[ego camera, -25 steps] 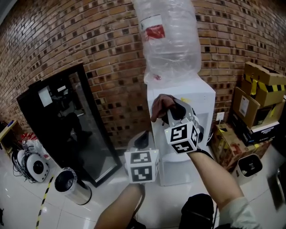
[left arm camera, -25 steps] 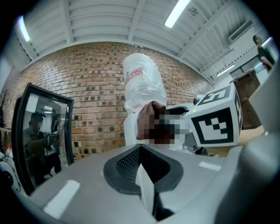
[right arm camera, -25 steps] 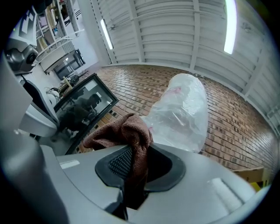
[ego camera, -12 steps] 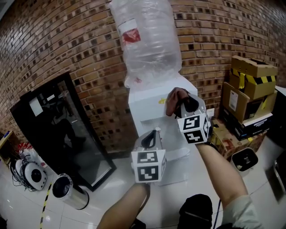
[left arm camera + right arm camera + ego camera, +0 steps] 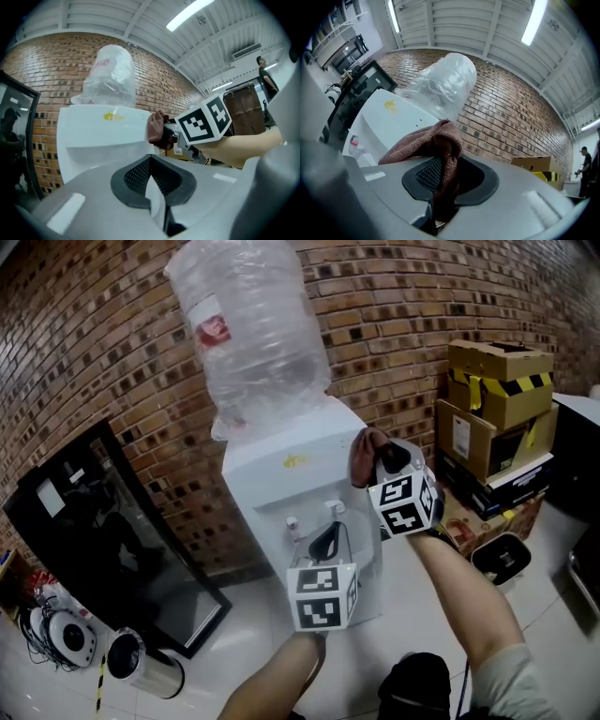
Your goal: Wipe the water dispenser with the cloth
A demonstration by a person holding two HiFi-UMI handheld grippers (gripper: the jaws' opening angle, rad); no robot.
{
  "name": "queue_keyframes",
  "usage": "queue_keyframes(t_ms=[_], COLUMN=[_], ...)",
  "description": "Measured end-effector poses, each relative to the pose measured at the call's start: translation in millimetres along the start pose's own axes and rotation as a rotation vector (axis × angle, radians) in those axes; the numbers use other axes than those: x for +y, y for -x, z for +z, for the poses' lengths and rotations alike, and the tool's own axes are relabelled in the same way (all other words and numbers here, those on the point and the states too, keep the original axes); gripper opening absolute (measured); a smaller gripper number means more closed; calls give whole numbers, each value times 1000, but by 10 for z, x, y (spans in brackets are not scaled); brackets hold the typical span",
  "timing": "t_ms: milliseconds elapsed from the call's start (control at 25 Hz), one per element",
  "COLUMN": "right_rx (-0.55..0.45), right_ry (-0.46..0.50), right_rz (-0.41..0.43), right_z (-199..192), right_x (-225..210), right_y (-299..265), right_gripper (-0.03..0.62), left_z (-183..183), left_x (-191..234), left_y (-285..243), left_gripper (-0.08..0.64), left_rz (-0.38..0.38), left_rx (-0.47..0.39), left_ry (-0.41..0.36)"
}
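The white water dispenser (image 5: 281, 512) stands against the brick wall with a clear bottle (image 5: 253, 334) upside down on top. My right gripper (image 5: 375, 460) is shut on a brown cloth (image 5: 362, 452), which lies against the dispenser's upper right edge. In the right gripper view the cloth (image 5: 429, 140) bunches out of the right gripper (image 5: 445, 161) beside the dispenser (image 5: 379, 117). My left gripper (image 5: 324, 540) is lower, in front of the taps, shut and empty. The left gripper view shows the left gripper (image 5: 150, 161) pointing at the dispenser (image 5: 98, 140), with the cloth (image 5: 157, 129) at its right edge.
A black glass-door cabinet (image 5: 103, 531) leans at the left of the dispenser, with a steel bin (image 5: 141, 662) on the floor before it. Cardboard boxes (image 5: 492, 399) are stacked at the right, and a small white bin (image 5: 502, 559) stands below them.
The cloth has slid with my right gripper from the dispenser's upper front to its upper right edge. My left gripper has moved from beside the dispenser to its front.
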State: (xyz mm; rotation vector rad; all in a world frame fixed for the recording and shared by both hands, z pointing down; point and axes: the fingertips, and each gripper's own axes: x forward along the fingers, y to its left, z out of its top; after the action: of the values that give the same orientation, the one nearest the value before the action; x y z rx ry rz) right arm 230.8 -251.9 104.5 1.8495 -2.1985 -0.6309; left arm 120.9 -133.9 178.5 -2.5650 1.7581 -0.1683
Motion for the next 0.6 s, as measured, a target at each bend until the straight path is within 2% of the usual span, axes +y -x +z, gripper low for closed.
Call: queue_keyframes(t_ms=[320, 600], right_rx=[11, 5], right_ry=[0, -46], right_rz=[16, -13], right_z=[-207, -202], right_x=[23, -15], right_y=[-39, 67], right_gripper=[91, 91], left_z=[-322, -201], left_x=[-210, -50], left_y=[-231, -64], left_gripper=[0, 0], left_rz=[-52, -20], left_rx=[40, 4], left_ry=[15, -5])
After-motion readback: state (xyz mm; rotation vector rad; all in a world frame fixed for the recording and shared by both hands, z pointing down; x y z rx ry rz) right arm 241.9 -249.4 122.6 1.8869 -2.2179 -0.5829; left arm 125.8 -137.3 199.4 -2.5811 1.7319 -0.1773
